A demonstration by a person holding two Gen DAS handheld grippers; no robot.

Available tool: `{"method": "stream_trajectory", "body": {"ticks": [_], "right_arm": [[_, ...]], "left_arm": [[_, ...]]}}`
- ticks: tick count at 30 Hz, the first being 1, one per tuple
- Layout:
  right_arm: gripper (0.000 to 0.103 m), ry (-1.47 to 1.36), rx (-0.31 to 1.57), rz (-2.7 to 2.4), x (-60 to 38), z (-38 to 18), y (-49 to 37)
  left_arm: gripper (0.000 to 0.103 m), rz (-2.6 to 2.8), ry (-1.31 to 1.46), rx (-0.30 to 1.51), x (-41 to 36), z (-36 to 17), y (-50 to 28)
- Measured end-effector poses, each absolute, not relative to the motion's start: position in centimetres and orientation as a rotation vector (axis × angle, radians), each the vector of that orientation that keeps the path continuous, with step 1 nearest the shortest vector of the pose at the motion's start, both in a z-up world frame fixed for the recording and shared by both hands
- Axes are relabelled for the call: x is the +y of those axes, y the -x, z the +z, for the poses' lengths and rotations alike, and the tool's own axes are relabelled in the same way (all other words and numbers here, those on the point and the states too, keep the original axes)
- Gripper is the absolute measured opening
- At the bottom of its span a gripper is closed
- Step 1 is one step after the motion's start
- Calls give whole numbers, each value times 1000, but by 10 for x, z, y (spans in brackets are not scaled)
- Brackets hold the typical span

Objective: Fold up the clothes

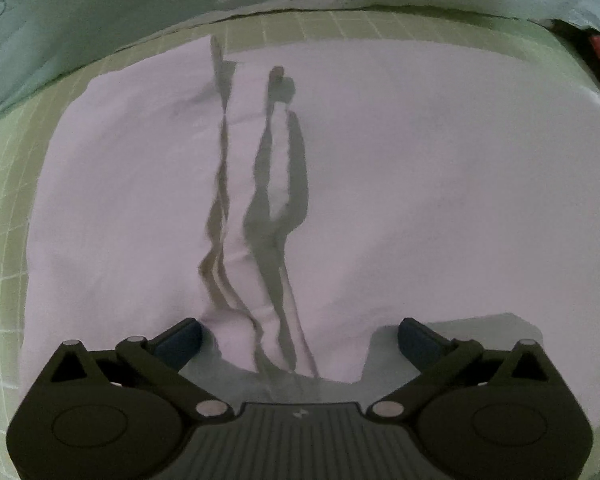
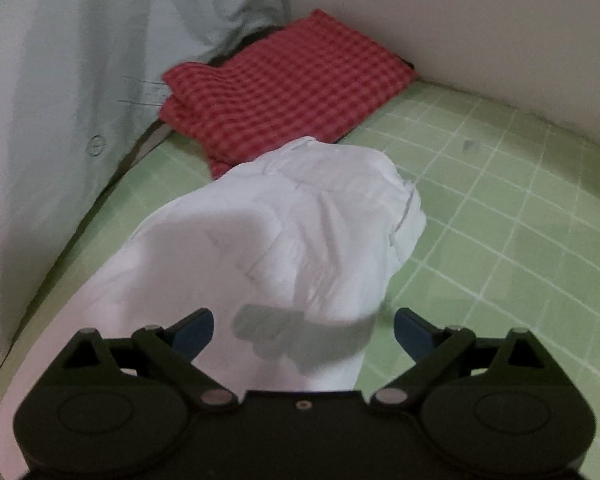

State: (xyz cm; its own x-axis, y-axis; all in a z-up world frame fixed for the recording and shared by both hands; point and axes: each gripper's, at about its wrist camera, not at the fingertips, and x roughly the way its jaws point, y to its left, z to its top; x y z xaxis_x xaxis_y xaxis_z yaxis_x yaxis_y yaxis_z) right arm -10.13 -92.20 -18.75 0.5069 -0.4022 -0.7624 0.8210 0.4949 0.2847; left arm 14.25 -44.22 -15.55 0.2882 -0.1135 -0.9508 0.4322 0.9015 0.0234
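Note:
A white garment (image 1: 380, 184) lies spread on the green grid mat (image 1: 4, 208), with two long creases running up its middle. My left gripper (image 1: 300, 340) hangs over its near edge, jaws wide apart, nothing between the blue pads (image 1: 180, 340). In the right wrist view the same white garment (image 2: 300, 232) is bunched into a rumpled mound at its far end. My right gripper (image 2: 304, 330) stands open above the cloth, its blue pads (image 2: 414, 332) apart and not pressing on it.
A folded red checked cloth (image 2: 288, 96) lies at the back of the mat (image 2: 500, 200), against a pale wall (image 2: 460, 20). A pale green sheet (image 2: 60, 80) hangs along the left side and also borders the far edge as the sheet (image 1: 80, 8).

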Motion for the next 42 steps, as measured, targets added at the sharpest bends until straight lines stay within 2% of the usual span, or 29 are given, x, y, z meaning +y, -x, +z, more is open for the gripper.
{"method": "stream_trajectory", "body": {"ticks": [6, 10, 13, 15, 18, 22, 28, 31, 36, 42], "right_arm": [[96, -740, 679, -841, -945, -195, 88], [89, -820, 670, -857, -952, -200, 86], [76, -840, 650, -866, -952, -198, 88], [46, -842, 613, -866, -950, -191, 93], [22, -722, 575, -811, -936, -166, 95], [18, -599, 523, -729, -910, -129, 92], [17, -442, 448, -578, -844, -76, 80], [17, -370, 438, -484, -803, -62, 73], [17, -327, 513, -357, -738, -76, 57], [18, -347, 699, -257, -673, -136, 35]], "left_arm": [[103, -356, -286, 1226, -440, -156, -140], [103, -353, -289, 1245, -441, -157, -140], [103, -344, -281, 1258, -440, -156, -140], [103, -335, -264, 1257, -438, -155, -140], [103, -327, -175, 1258, -429, -149, -140], [103, -352, -7, 1175, -410, -123, -141], [103, -328, 15, 968, -380, -79, -129], [103, -271, -11, 922, -360, -68, -122], [103, -199, -45, 907, -337, -77, -116], [103, -160, -40, 925, -306, -88, -120]]}}
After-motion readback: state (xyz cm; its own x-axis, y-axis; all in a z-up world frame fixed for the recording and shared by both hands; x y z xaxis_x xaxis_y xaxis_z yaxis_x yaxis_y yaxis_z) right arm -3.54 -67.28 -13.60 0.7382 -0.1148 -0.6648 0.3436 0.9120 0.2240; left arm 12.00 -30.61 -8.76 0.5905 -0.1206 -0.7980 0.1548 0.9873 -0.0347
